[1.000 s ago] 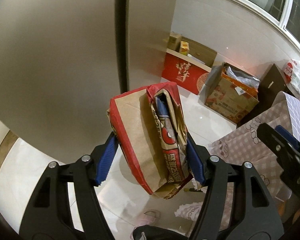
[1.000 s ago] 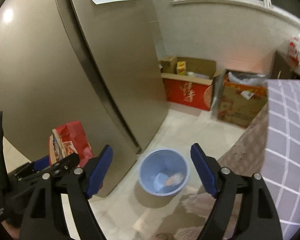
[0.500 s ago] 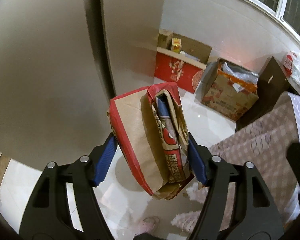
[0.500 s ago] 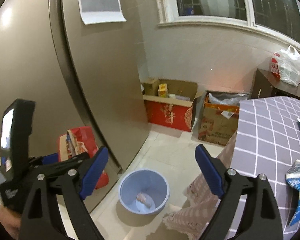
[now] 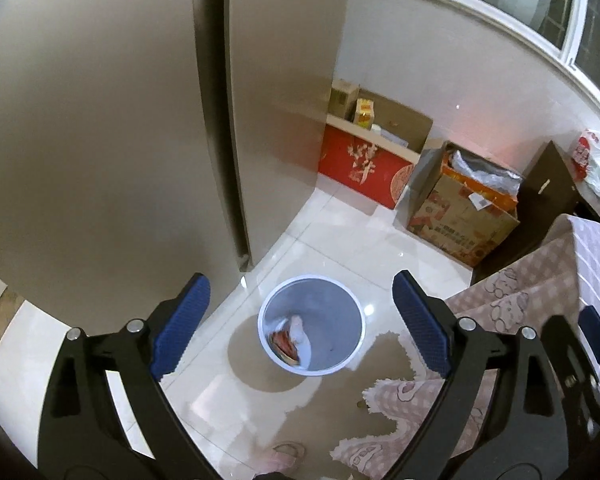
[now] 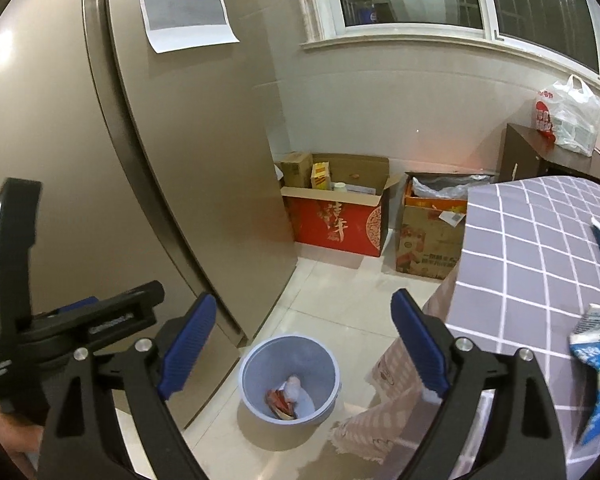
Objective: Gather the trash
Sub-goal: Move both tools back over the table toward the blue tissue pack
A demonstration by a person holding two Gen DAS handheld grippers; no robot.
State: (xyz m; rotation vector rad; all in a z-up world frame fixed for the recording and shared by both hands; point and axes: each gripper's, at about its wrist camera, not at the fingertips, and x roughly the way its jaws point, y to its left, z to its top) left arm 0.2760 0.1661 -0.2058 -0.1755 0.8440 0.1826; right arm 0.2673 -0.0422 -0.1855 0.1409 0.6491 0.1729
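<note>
A pale blue waste bin (image 5: 340,328) stands on the tiled floor below both grippers. Inside it lies the red and brown paper bag (image 5: 284,342) next to a white crumpled scrap (image 5: 298,326). My left gripper (image 5: 300,280) hangs above the bin, its jaws opening, with nothing between the blue pads. The right wrist view also shows the bin (image 6: 260,376) and the bag (image 6: 278,398) in it. My right gripper (image 6: 303,298) is open and empty above the bin, and the left tool's black body (image 6: 112,316) is at its left.
A tall beige fridge (image 6: 180,160) rises just left of the bin. A red carton (image 6: 336,224) and a brown carton (image 6: 428,240) stand by the back wall. A table with a checked cloth (image 6: 532,248) carrying a blue and white carton (image 6: 596,360) is on the right.
The left jaws have opened and the paper bag has dropped from them into the bin. The right view has swung up a little, and the bag now lies beside the white scrap.
</note>
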